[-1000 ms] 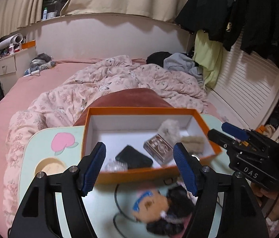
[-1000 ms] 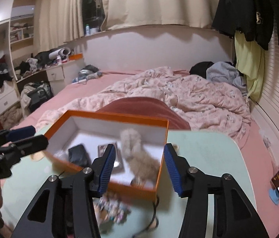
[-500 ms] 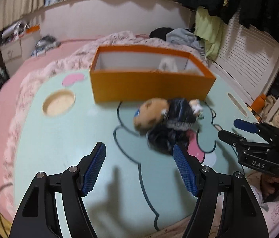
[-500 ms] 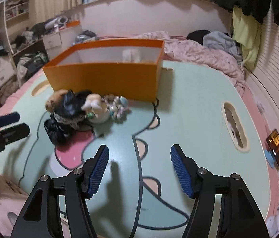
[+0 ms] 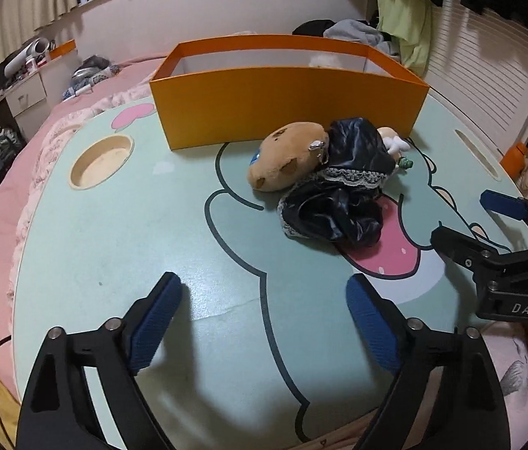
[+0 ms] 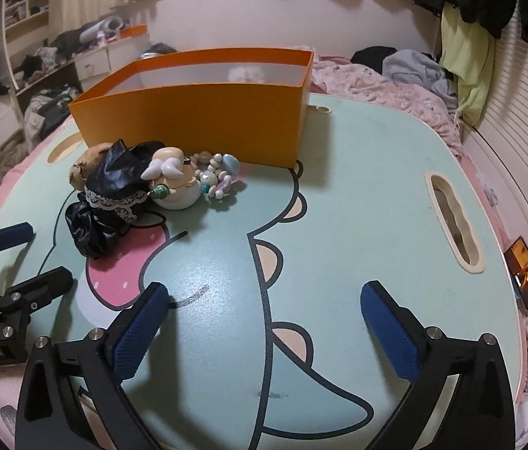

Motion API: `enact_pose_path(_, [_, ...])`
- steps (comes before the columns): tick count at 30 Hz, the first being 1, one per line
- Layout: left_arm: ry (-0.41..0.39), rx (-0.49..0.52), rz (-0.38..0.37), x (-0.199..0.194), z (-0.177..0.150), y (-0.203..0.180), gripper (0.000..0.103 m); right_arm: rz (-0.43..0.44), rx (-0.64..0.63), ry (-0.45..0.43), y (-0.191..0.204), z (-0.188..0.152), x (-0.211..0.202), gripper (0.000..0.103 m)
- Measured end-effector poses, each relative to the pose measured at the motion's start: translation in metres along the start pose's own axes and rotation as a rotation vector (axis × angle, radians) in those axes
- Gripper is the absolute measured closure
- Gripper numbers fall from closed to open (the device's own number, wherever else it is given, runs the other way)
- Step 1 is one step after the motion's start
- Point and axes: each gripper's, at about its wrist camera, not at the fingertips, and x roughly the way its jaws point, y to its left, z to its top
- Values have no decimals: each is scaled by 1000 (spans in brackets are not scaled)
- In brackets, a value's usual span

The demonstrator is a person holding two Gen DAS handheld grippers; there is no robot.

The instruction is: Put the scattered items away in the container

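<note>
Both the left gripper (image 5: 260,300) and right gripper (image 6: 264,305) hover wide apart and empty over the table (image 6: 357,195), where a plush doll (image 5: 290,155), black lace-trimmed cloth (image 5: 339,202), figurine (image 6: 174,182) and beads (image 6: 215,178) await the orange box (image 6: 196,120), fluffy item (image 6: 243,74) inside.

orange box (image 5: 286,105), brown plush (image 5: 286,155), black lace-trimmed cloth (image 5: 335,210)

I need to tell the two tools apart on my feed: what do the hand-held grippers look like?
Both look alike: black angular frames with silver screw heads and two fingers faced with ribbed blue pads. The left hand-held gripper shows this in its own view; the right hand-held gripper likewise. White "DAS" lettering marks the right one's body in the left view. No sleeves are visible.
</note>
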Motion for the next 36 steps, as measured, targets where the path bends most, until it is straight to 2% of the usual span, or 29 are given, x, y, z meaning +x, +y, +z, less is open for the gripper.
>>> enact_pose_path(14, [-15, -22, 6, -2, -2, 4, 12, 5, 2, 1, 0, 0, 2, 0])
enact_pose_path(17, [-39, -59, -35, -6, -1, 12, 12, 8, 5, -1, -1, -1, 3, 0])
enact_pose_path(21, [-72, -66, -79, -14, 6, 17, 28, 10, 3, -2, -1, -1, 3, 0])
enact_pose_path(26, [-109, -52, -115, -20, 36, 21, 42, 3, 6, -2, -2, 0, 3, 0])
enact_pose_path(31, [-139, -25, -106, -12, 67, 19, 42, 3, 5, -2, -2, -1, 3, 0])
enact_pose_path(36, [-105, 28, -99, 5, 77, 9, 43, 3, 5, -2, -2, -1, 3, 0])
